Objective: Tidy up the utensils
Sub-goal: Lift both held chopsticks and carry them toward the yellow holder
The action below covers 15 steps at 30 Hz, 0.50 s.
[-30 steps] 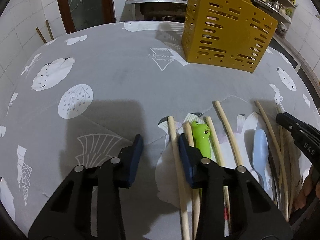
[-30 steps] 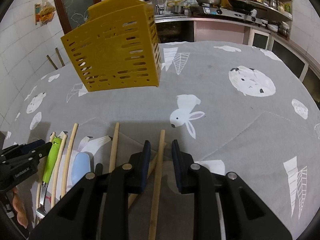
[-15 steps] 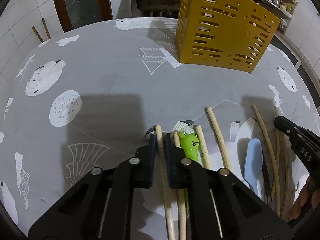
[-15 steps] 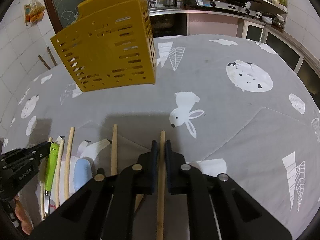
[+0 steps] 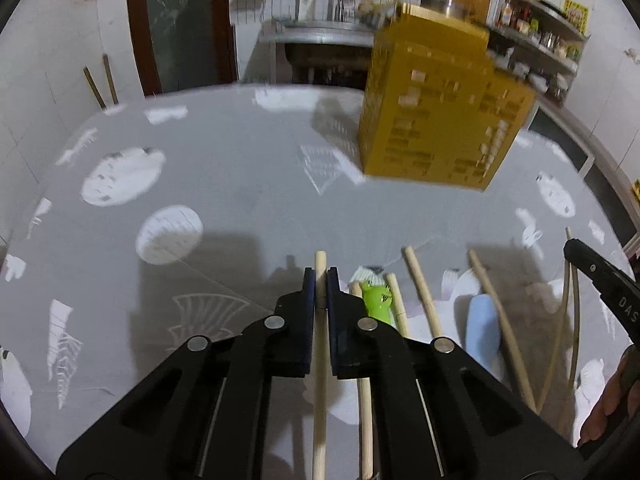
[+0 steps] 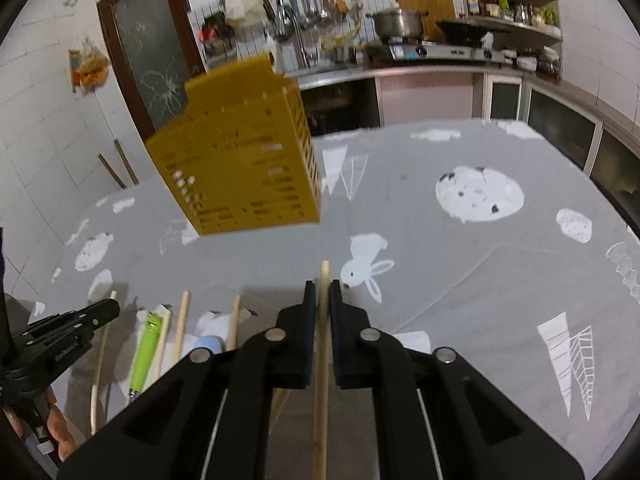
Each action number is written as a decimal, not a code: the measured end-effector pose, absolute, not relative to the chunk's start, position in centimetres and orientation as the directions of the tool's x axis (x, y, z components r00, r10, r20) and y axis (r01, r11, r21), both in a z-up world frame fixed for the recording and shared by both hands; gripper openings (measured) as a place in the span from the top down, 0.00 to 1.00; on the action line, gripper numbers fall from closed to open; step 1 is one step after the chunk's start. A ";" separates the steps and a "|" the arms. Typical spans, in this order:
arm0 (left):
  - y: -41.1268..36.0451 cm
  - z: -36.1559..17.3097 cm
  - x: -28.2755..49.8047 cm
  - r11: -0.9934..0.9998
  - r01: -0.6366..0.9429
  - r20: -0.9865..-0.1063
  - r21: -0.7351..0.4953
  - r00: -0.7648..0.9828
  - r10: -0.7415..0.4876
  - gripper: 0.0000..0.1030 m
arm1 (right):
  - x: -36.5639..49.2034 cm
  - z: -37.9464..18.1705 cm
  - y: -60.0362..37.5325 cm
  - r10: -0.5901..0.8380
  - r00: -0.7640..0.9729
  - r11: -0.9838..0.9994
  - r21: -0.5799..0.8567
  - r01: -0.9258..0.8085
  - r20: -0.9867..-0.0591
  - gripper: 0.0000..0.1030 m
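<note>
Wooden chopstick point(image 5: 320, 364) pinched in my left gripper point(image 5: 320, 284), another chopstick point(image 6: 322, 360) clamped in my right gripper point(image 6: 322, 292); I'd lift both level, clear the rest on the tablecloth point(image 5: 240, 184), then tip them into the yellow basket point(image 6: 248, 160) further back

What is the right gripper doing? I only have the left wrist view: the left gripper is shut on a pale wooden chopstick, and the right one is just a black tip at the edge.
Observer: In the right wrist view the right gripper is likewise shut on a pale wooden chopstick.
Operator: Where does that stick's tip end?
Observer: Just past the pads, beside a white rabbit print on the grey tablecloth, well short of the yellow slotted plastic basket.
Operator: Anything else under that gripper?
Observer: A second wooden stick lies slanted beneath its left finger.
</note>
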<state>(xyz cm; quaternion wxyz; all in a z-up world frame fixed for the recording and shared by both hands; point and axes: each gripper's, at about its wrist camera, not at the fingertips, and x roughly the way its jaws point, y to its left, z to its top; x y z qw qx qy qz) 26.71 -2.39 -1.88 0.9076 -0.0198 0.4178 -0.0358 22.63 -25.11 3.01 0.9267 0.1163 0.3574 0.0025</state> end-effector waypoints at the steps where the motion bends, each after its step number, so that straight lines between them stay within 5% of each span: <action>1: -2.2 -1.4 26.3 0.996 0.050 -0.741 -0.070 0.667 -0.085 0.96 | 22.4 3.4 -25.2 0.091 0.755 0.972 0.221 0.074 -0.650 0.93; 15: 0.8 4.6 19.4 0.987 0.059 -0.552 -0.152 0.823 -0.134 0.96 | 17.6 7.7 -24.7 0.064 0.868 0.981 0.190 0.035 -0.493 0.94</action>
